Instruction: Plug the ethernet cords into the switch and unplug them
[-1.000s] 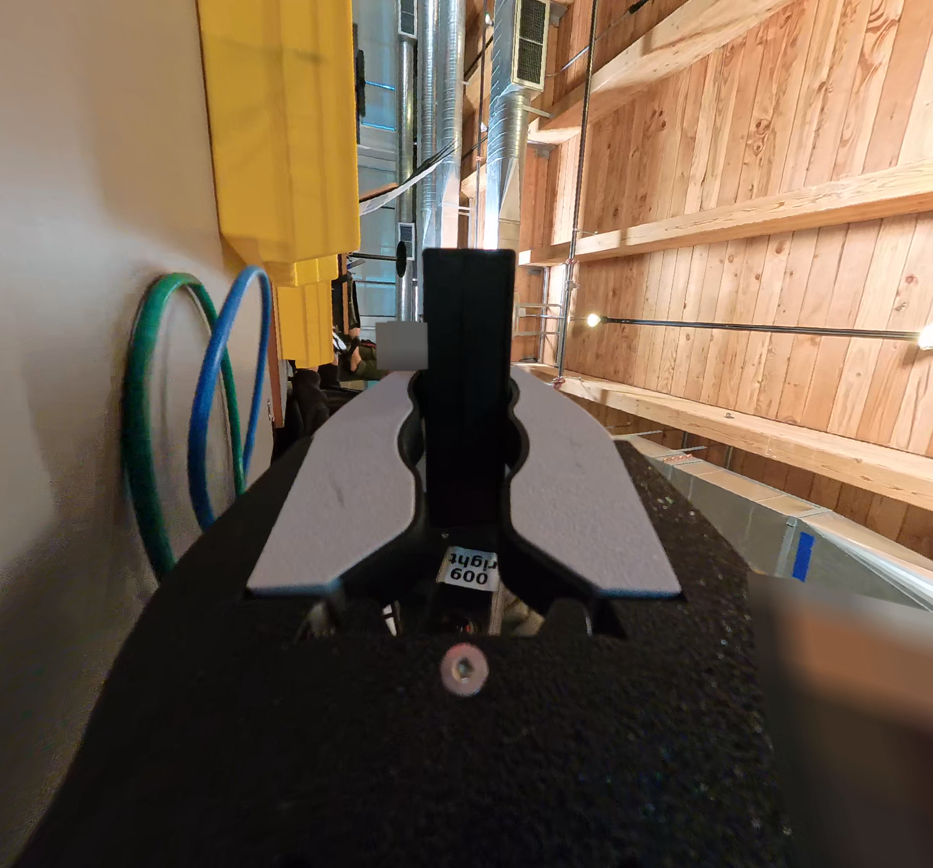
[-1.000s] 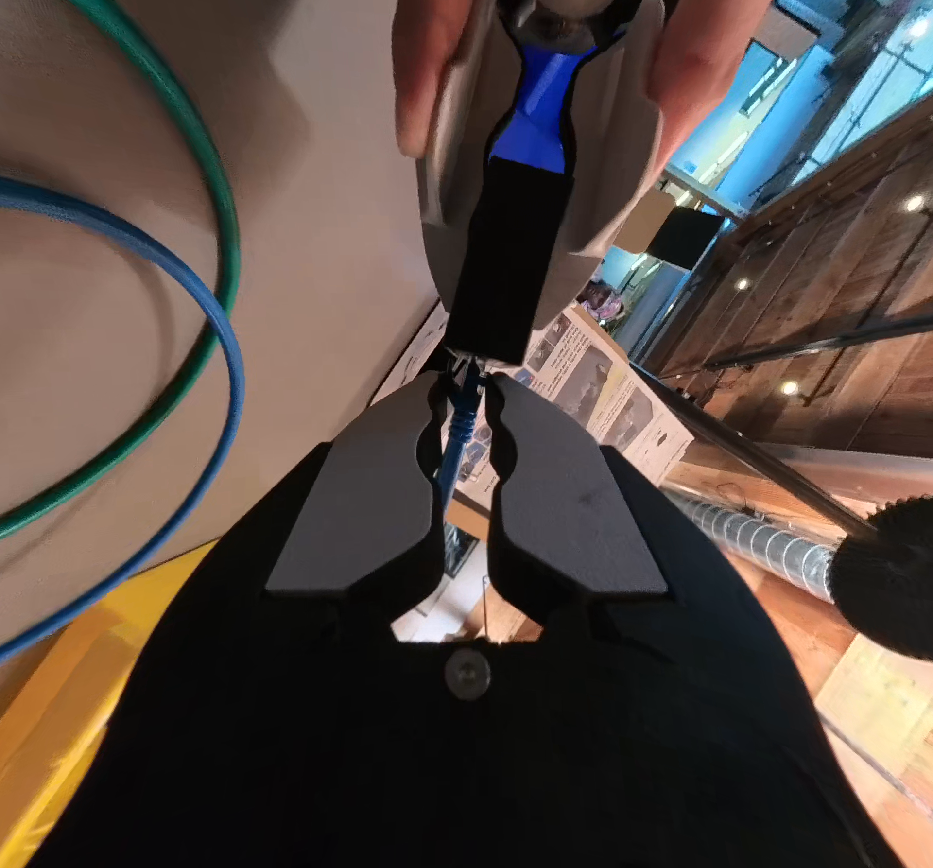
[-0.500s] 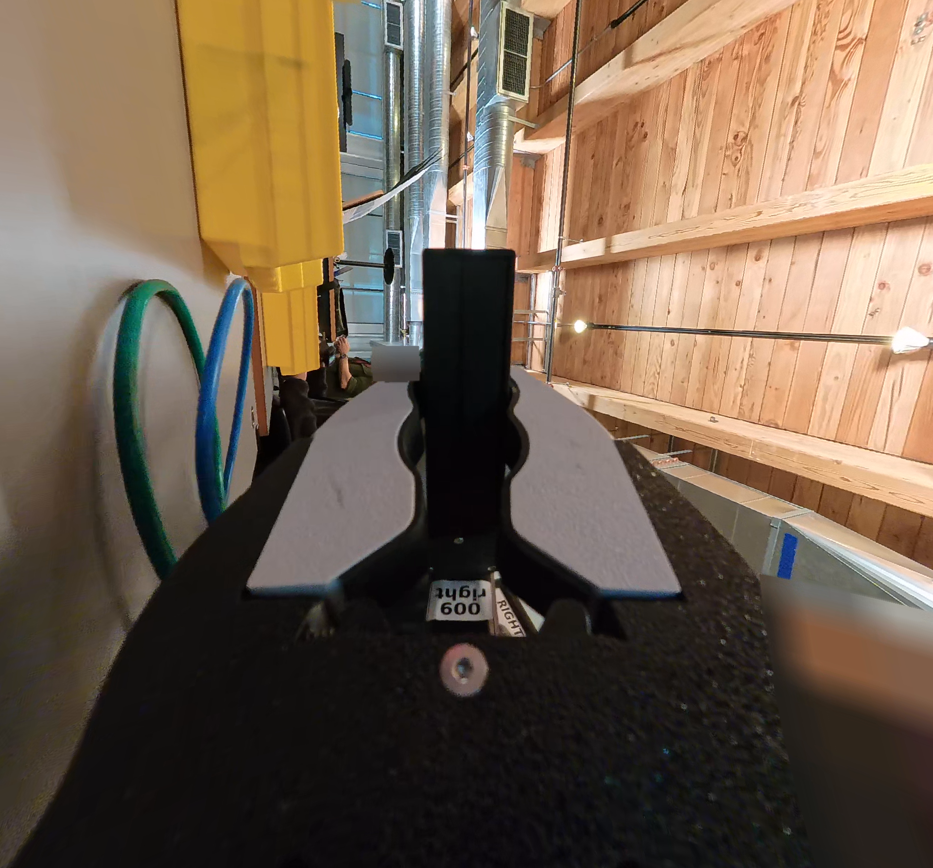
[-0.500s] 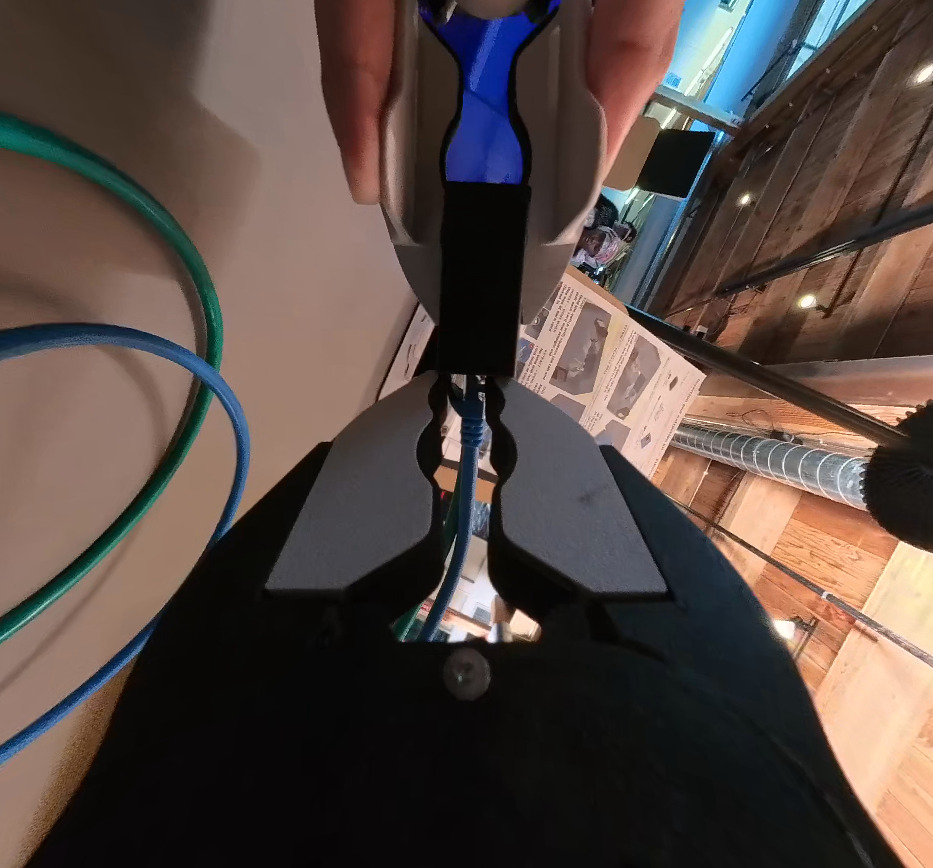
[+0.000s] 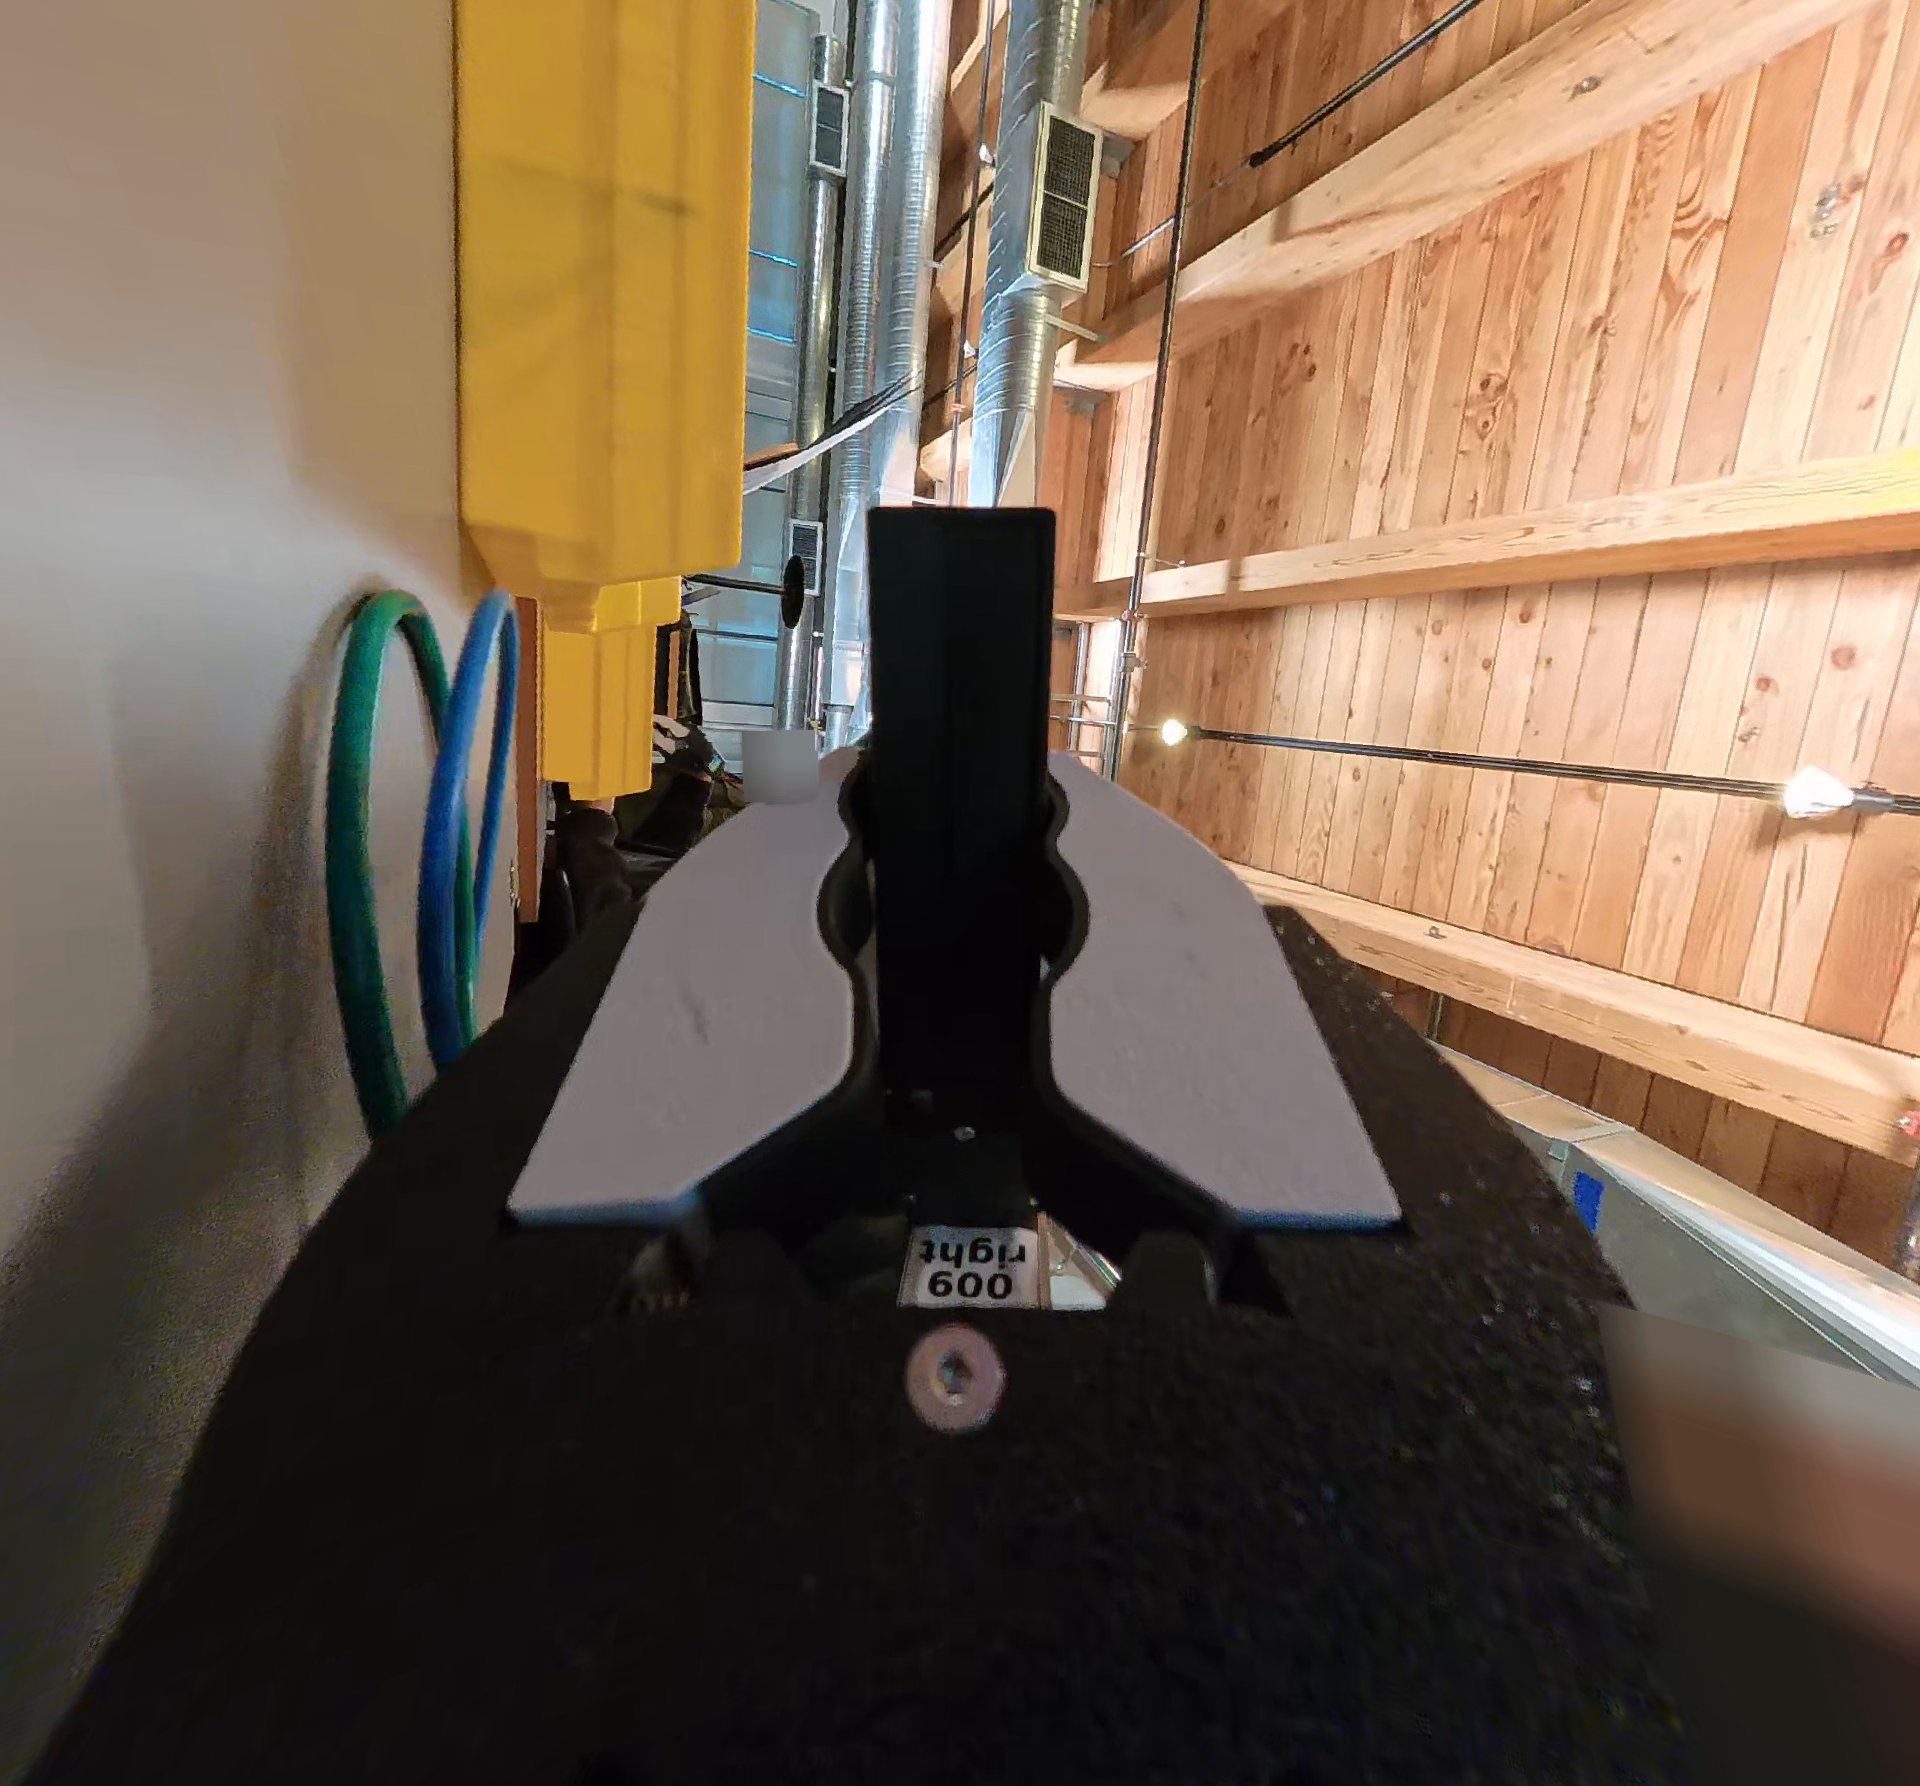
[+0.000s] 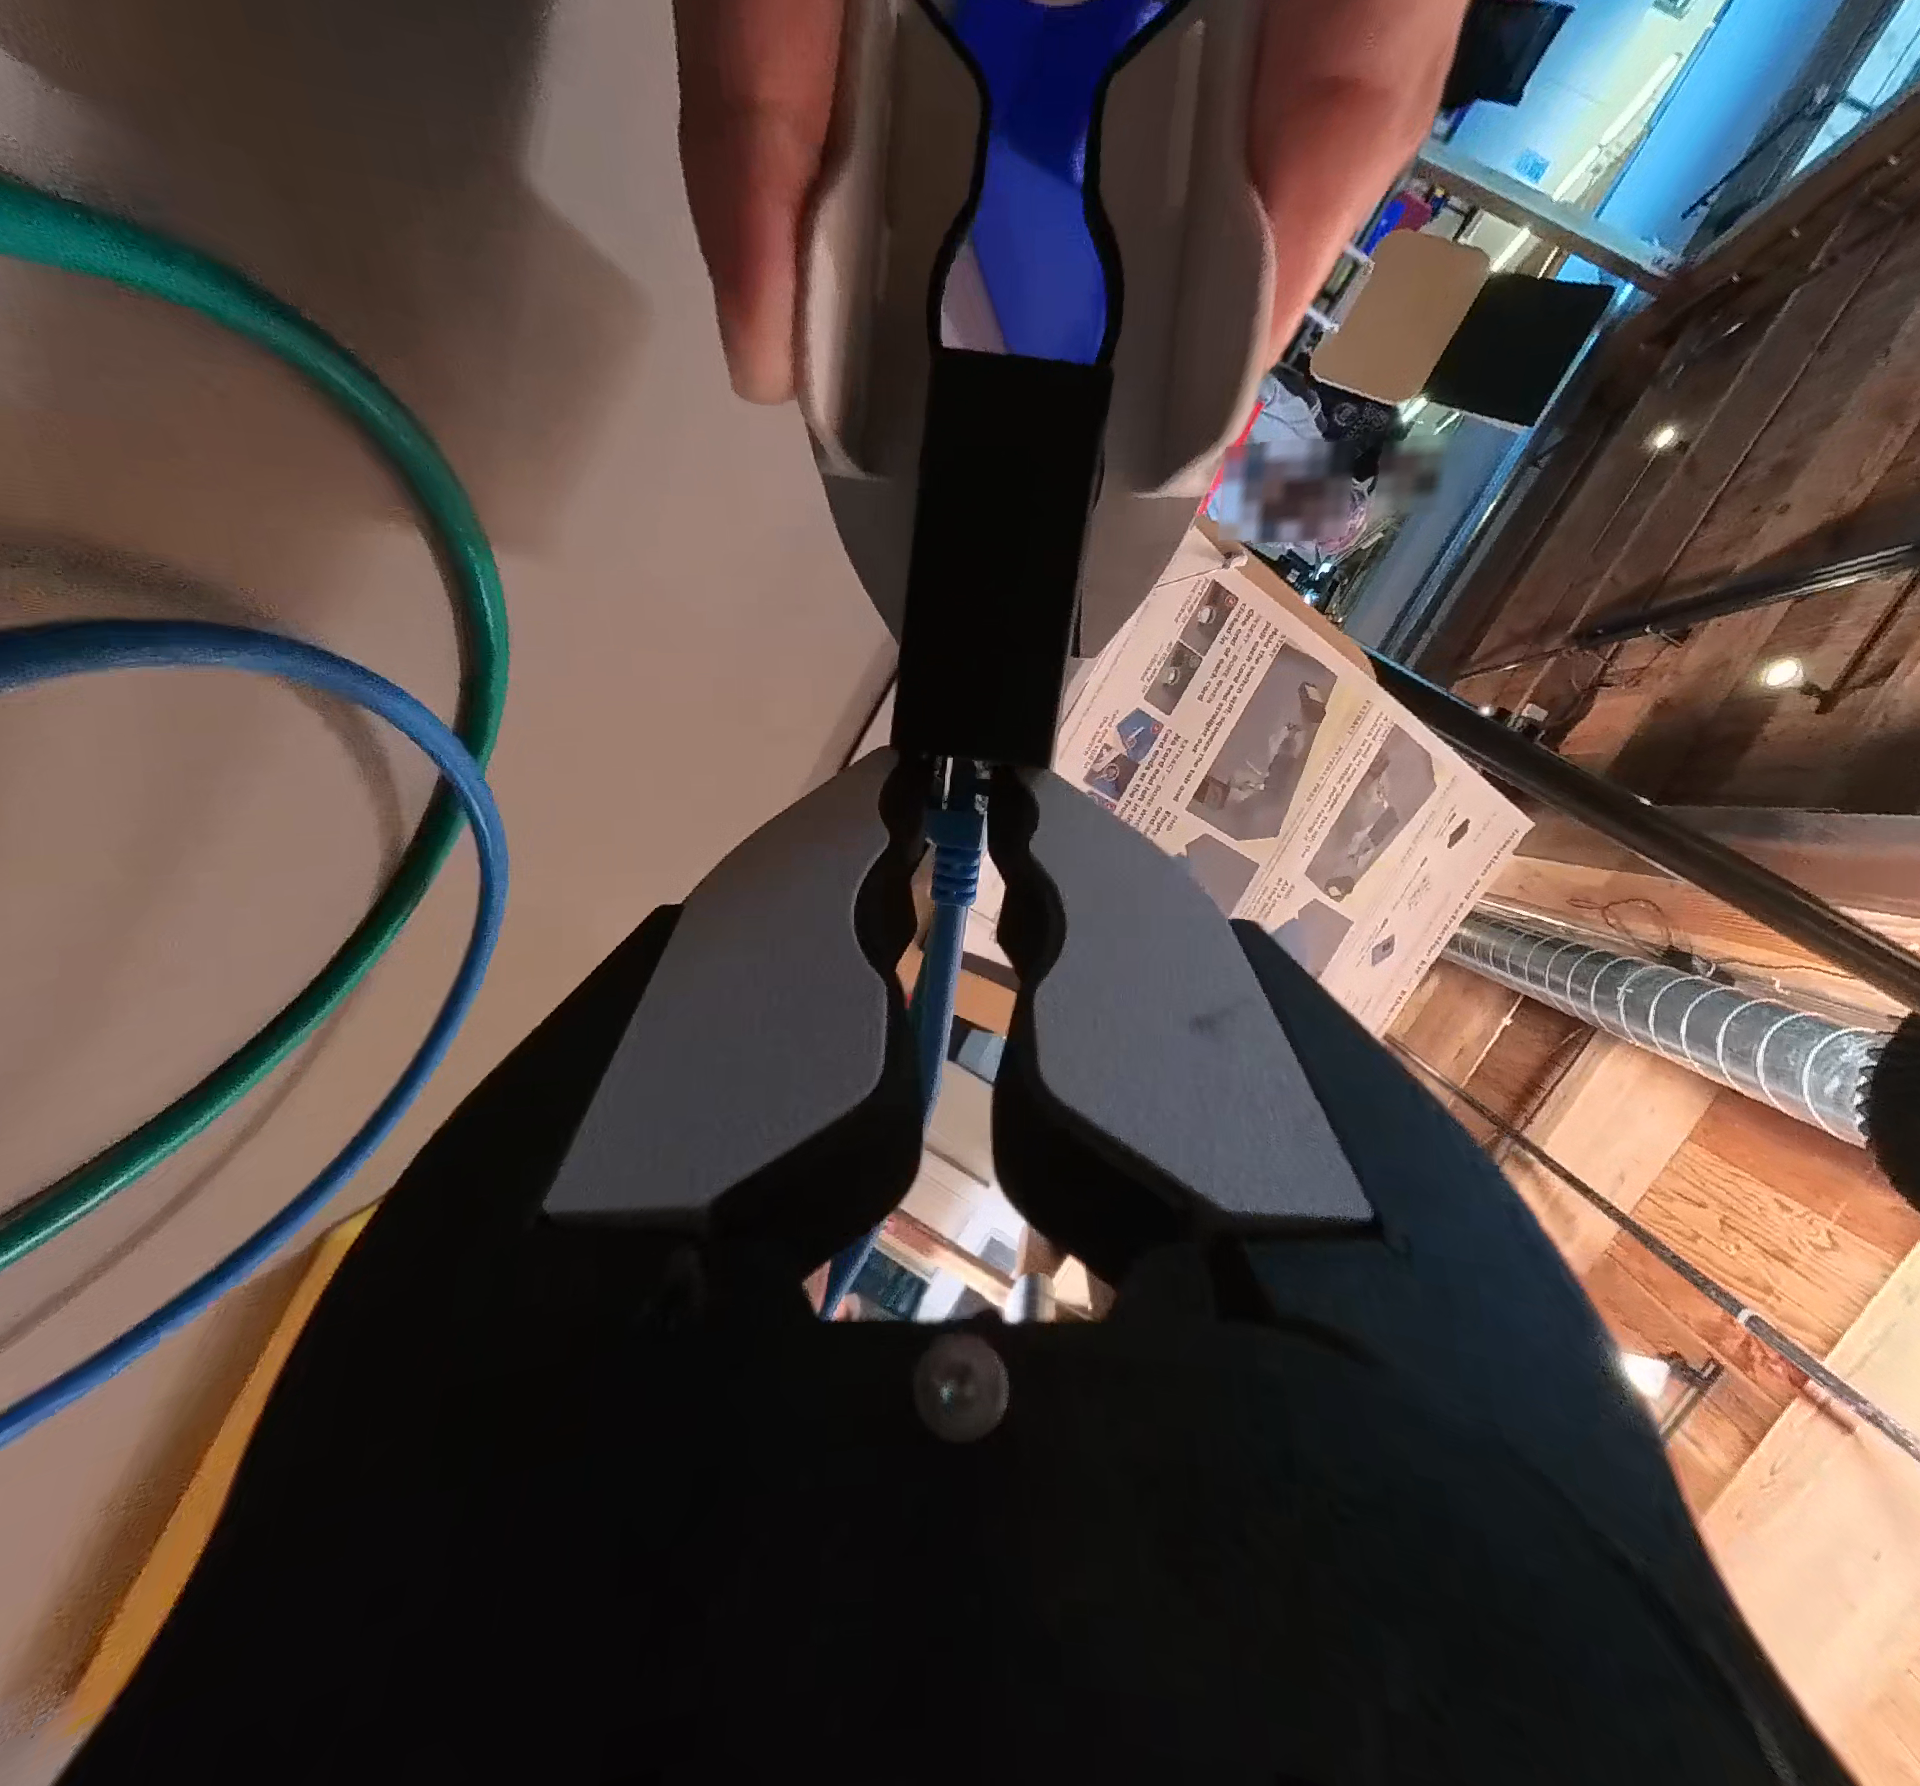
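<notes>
Your right gripper pinches the blue cord just behind its plug, seemingly seated in the black switch. Your left gripper clamps that switch. Pull off-axis and the latch may snag. Beyond, the green cord loops loose.

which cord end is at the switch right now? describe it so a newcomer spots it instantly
In the right wrist view, find the black switch clamped in the pale left gripper at top centre. At its near end, between the dark fingertips of the right gripper, sits the blue plug. Unlike the green cord, it meets the switch.
</notes>
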Demonstrator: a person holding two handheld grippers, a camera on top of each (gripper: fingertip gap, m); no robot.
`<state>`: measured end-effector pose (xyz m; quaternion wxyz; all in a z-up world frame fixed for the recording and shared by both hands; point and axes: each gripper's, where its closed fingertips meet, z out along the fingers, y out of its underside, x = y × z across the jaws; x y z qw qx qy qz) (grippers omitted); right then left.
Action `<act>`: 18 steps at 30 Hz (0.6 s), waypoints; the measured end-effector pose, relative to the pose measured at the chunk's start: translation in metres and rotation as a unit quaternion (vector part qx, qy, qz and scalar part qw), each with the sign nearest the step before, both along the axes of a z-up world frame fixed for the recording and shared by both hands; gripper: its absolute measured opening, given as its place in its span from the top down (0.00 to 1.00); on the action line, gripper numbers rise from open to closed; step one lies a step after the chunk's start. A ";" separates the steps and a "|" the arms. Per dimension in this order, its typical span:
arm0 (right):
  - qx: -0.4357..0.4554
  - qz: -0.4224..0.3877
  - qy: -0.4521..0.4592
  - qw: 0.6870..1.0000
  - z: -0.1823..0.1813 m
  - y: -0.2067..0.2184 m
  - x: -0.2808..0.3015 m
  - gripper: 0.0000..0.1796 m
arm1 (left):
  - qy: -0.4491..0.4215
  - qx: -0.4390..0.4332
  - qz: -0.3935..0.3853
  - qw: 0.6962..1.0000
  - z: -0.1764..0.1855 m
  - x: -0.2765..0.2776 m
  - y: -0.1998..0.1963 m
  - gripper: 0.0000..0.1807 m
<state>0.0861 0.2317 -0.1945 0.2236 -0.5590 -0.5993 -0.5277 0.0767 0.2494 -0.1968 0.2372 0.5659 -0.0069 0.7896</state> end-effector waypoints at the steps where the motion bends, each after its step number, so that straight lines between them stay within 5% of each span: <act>1: -0.005 0.002 -0.005 1.000 -0.002 0.000 0.000 0.93 | 0.004 -0.002 -0.001 1.000 -0.002 0.000 0.000 0.85; 18: -0.052 0.013 -0.016 0.998 0.003 0.003 0.003 0.93 | -0.005 -0.010 0.013 1.000 0.002 0.000 0.002 0.85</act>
